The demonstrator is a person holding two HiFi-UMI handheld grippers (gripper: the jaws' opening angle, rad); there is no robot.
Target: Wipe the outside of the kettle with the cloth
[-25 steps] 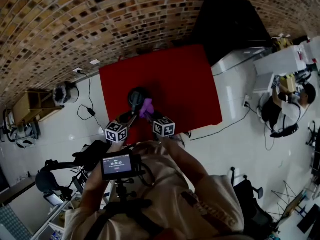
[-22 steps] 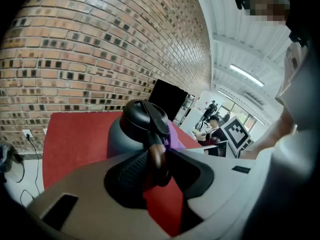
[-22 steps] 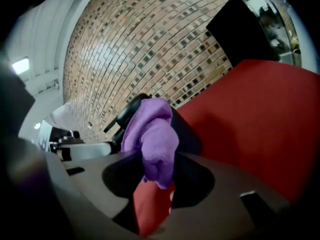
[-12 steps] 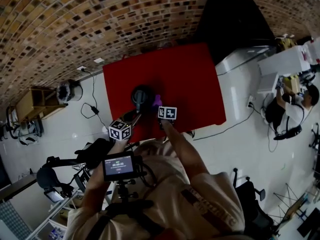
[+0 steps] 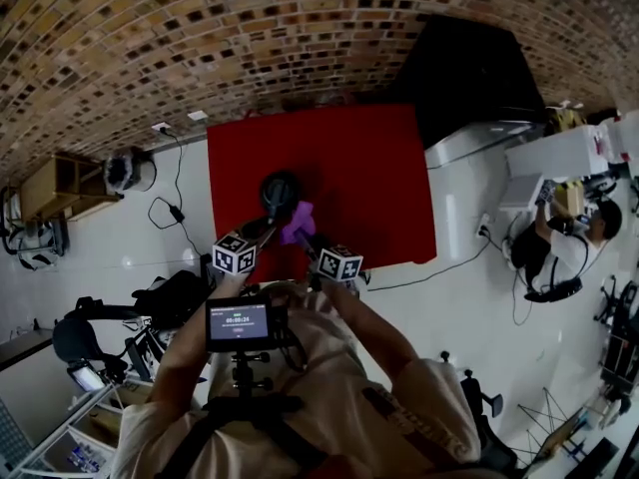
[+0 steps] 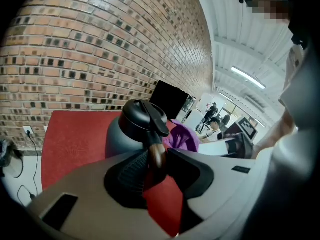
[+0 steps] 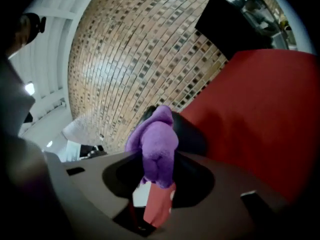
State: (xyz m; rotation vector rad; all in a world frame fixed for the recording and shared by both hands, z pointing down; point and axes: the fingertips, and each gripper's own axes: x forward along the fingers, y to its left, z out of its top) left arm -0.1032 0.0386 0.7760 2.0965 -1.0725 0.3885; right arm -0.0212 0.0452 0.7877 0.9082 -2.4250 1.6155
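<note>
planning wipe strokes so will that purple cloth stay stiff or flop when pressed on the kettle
Probably floppy: the purple cloth bunches into soft folds above the right gripper pinching it. It looks plush, so it likely drags rather than slips on the kettle. Being a small fuzzy wad, it seems light and should follow each stroke easily.

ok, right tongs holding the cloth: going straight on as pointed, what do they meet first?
Likely the kettle: its dark body sits just past the purple cloth in the right tongs; gap unclear.

Left claw (image 6: pixel 152 155) and right claw (image 7: pixel 159 168), both clenched
</note>
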